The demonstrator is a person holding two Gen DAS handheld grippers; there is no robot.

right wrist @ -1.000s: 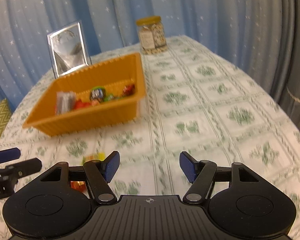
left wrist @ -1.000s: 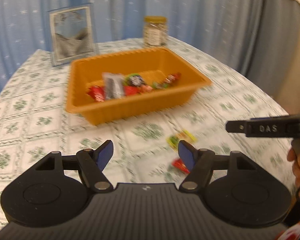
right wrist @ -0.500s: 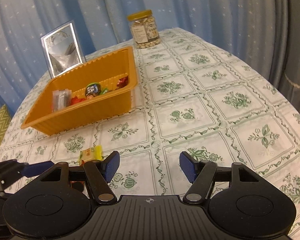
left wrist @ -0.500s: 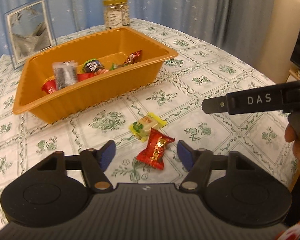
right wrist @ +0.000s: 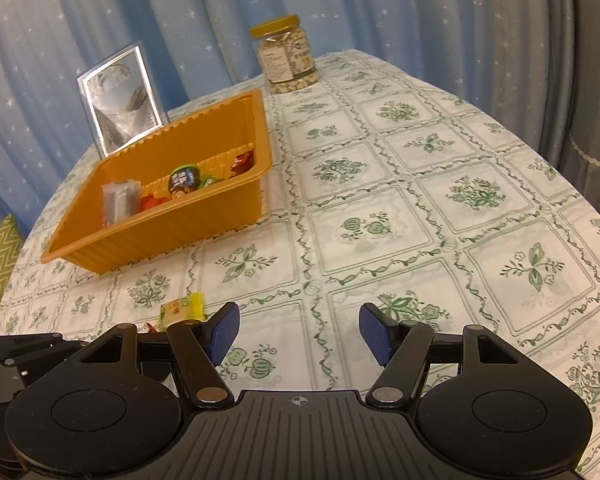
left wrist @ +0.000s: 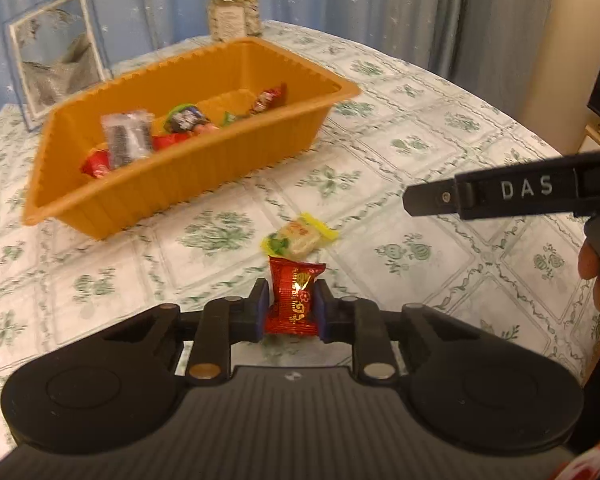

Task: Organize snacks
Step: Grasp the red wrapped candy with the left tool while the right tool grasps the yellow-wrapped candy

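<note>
Left gripper: the black two-finger left gripper (left wrist: 289,307) is clamped on a red foil candy wrapper with gold print (left wrist: 293,299), both blue pads pressing its sides
Red candy: upright between the pads, its crimped top poking out ahead of the fingertips; whether its lower end touches the cloth is hard to tell
Yellow candy: a small yellow-edged wrapped sweet with a green print (left wrist: 298,235) lies flat on the cloth just beyond the red one, nearly touching its top edge
Bin: the orange ribbed plastic bin (left wrist: 204,168) stands farther back and to the left, well apart from the gripped candy, holding several wrapped snacks including a clear packet with dark contents (left wrist: 126,143)
Right gripper: the black right gripper with blue pads (right wrist: 298,330) hangs over the cloth with its jaws apart and nothing between them
Table: a white tablecloth with green floral squares (right wrist: 440,216)
Behind the bin: a silver-framed picture (right wrist: 122,100) and a clear yellow-lidded jar (right wrist: 286,56)
</note>
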